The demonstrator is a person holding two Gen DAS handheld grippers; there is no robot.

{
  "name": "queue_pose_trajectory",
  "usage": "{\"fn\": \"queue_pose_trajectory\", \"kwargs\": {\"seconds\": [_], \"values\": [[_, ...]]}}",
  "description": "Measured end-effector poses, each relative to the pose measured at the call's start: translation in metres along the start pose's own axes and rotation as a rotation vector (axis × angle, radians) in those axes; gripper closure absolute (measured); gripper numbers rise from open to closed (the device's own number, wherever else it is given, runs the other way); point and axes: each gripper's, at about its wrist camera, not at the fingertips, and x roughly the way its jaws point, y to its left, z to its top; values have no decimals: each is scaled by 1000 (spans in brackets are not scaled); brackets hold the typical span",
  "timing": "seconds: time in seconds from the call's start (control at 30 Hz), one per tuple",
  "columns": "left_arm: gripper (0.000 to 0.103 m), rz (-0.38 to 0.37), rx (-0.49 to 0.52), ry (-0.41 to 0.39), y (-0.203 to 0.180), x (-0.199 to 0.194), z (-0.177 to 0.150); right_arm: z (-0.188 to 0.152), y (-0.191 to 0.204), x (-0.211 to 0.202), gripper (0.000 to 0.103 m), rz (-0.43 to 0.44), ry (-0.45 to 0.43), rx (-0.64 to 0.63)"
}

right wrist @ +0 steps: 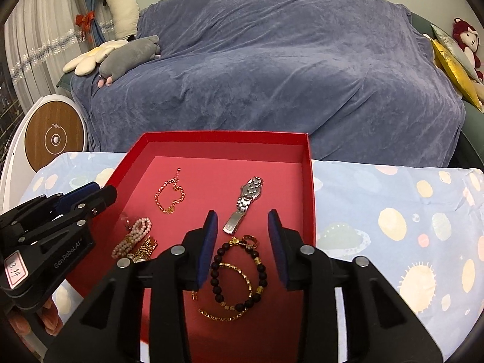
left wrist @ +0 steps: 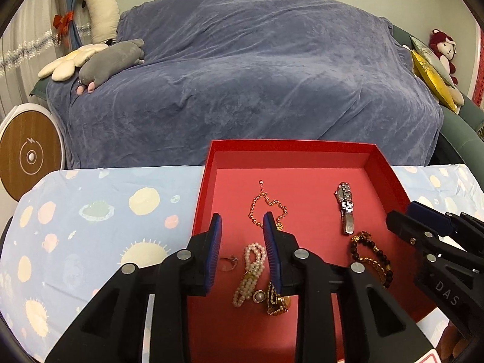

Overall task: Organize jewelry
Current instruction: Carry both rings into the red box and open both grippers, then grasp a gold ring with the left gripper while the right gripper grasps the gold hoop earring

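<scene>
A red tray lies on the patterned cloth and holds the jewelry. Inside are a gold chain, a silver watch, a pearl bracelet, a gold piece and a dark bead bracelet with gold bangle. My left gripper is open and empty, hovering over the pearls. My right gripper is open and empty, above the bead bracelet.
A sofa under a blue throw stands behind the table, with plush toys and cushions. A round wood-faced device stands at the left. The planet-print cloth covers the table around the tray.
</scene>
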Motion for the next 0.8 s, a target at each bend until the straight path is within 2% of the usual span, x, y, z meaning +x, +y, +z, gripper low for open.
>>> {"fn": "queue_pose_trajectory", "kwargs": {"seconds": [0.17, 0.37, 0.63, 0.8], "values": [[70, 14, 0, -17, 9, -29, -12, -13, 5, -43, 70, 51, -26, -8], [60, 54, 6, 3, 26, -69, -38, -57, 31, -79, 70, 103, 14, -72], [56, 104, -18, 41, 59, -101, -87, -117, 89, -62, 70, 181, 136, -173], [56, 99, -35, 60, 69, -98, -102, -135, 110, -49, 70, 174, 167, -240]]}}
